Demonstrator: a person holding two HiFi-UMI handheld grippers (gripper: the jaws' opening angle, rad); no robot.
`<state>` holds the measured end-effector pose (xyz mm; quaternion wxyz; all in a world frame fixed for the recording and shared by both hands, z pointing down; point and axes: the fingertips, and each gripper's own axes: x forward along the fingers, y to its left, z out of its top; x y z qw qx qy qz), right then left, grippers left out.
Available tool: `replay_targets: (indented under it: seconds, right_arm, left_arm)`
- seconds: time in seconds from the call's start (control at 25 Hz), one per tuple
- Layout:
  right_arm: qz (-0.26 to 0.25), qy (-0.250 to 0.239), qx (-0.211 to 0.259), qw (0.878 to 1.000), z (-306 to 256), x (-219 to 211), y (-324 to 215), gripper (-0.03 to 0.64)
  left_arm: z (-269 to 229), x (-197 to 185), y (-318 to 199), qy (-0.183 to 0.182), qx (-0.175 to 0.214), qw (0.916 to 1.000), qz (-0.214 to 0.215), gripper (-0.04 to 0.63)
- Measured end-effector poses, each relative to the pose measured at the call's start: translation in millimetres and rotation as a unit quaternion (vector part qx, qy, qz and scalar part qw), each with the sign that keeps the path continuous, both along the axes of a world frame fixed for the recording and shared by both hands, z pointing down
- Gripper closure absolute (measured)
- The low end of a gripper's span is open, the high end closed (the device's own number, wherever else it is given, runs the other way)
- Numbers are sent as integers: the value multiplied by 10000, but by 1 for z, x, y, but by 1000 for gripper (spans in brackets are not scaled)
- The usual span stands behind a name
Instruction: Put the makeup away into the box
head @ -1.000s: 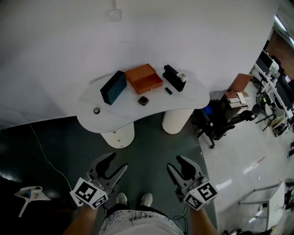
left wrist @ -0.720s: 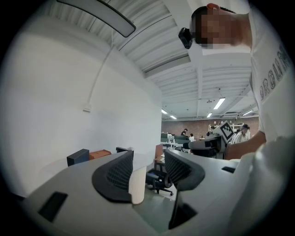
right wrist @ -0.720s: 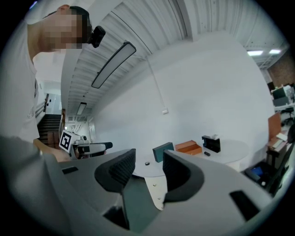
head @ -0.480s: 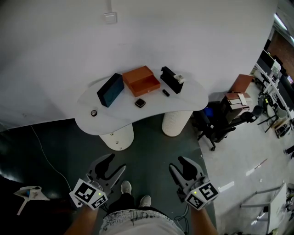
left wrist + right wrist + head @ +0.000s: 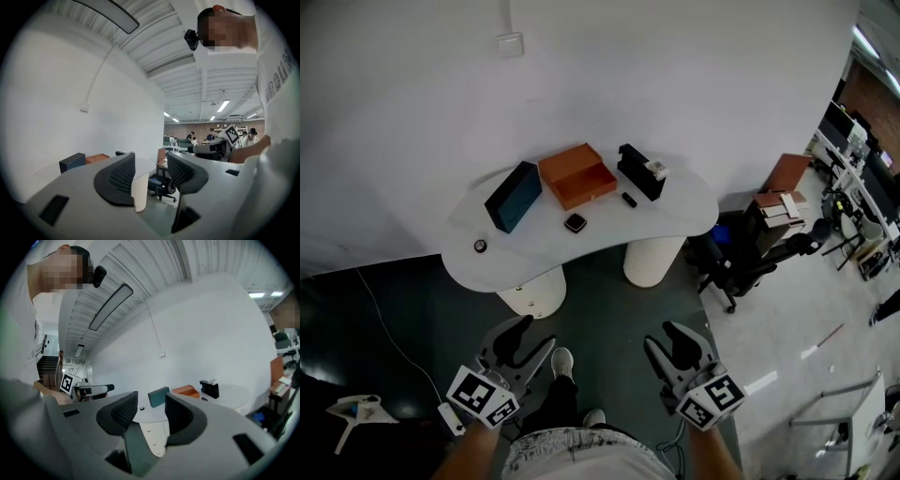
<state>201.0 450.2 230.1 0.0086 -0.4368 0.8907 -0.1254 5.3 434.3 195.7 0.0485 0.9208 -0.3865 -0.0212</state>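
**Both grippers empty, makeup out on the tabletop**

We're looking down from the head view. The left gripper [image 5: 528,339] and the right gripper [image 5: 668,340] are low in the picture, side by side, well apart from the white tabletop [image 5: 666,217] ahead.

The left gripper view shows its fingers [image 5: 118,177] standing apart with nothing between them, only a table leg and an office chair [image 5: 161,183] in the gap. On the right it's the same: the fingers [image 5: 121,412] are partly open and grip nothing, with the tabletop visible beyond them.

On to the tabletop. The orange box [image 5: 577,175] sits near the far edge at the middle. A teal box [image 5: 512,196] lies just beside it on the left, and a black holder [image 5: 639,172] stands to its right with something pale on top.

The makeup lies loose in front of them. A small square compact [image 5: 574,222] sits near the orange box on the near side. A short black stick [image 5: 629,199] lies between the box and the holder. A little round pot [image 5: 480,246] sits alone towards the left end.

None of it is inside the box, as far as this angle shows. A shoe [image 5: 562,360] shows on the dark floor [image 5: 609,300] between the grippers.
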Motion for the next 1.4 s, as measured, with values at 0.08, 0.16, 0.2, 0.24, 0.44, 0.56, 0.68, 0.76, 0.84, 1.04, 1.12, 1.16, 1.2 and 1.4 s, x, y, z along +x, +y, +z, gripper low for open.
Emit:
replay_targets:
  seconds: [0.08,0.16,0.2,0.24,0.44,0.56,0.68,0.76,0.84,1.04,1.12,1.16,1.2,1.4]
  right_arm:
    - [5,30,-9,10000,1,-1,-9,431]
    - [18,52,-26,10000,3,-1,-19,431]
    - [31,56,-41,10000,5,-1,-25,431]
    - [46,58,-59,10000,6,-1,-31,431]
    - [96,69,-162,9998,15,-10,-65,431]
    - [123,103,-213,9996,19,-17,-89,431]
    - [160,139,-262,9994,23,-24,-112,431]
    - [179,155,-290,9993,24,-29,-127,431]
    - [207,177,-332,9991,25,-33,-142,431]
    - [305,257,-417,9983,27,-46,-181,431]
    - [359,273,-428,9981,25,-51,-196,431]
    - [389,279,-432,9979,24,-54,-204,431]
    - [418,284,-435,9978,23,-56,-212,431]
    - [553,291,-445,9971,20,-71,-250,431]
  left_arm:
    - [1,0,-11,13,-1,10000,25,368]
    - [4,1,-22,18,-5,10000,48,368]
    - [5,2,-28,18,-9,10000,63,368]
    - [6,2,-35,19,-16,10000,81,368]
    - [15,-5,-70,39,-118,9998,147,368]
    - [21,-11,-95,59,-170,9997,181,367]
    - [25,-16,-119,81,-218,9995,233,368]
    - [27,-19,-135,82,-236,9993,264,368]
    - [28,-24,-151,90,-269,9992,291,367]
    - [34,-36,-192,131,-347,9986,381,367]
    - [34,-42,-210,143,-364,9983,430,368]
    - [34,-45,-219,143,-367,9982,452,368]
    - [33,-47,-227,137,-367,9981,474,368]
    - [29,-60,-271,115,-323,9975,617,368]
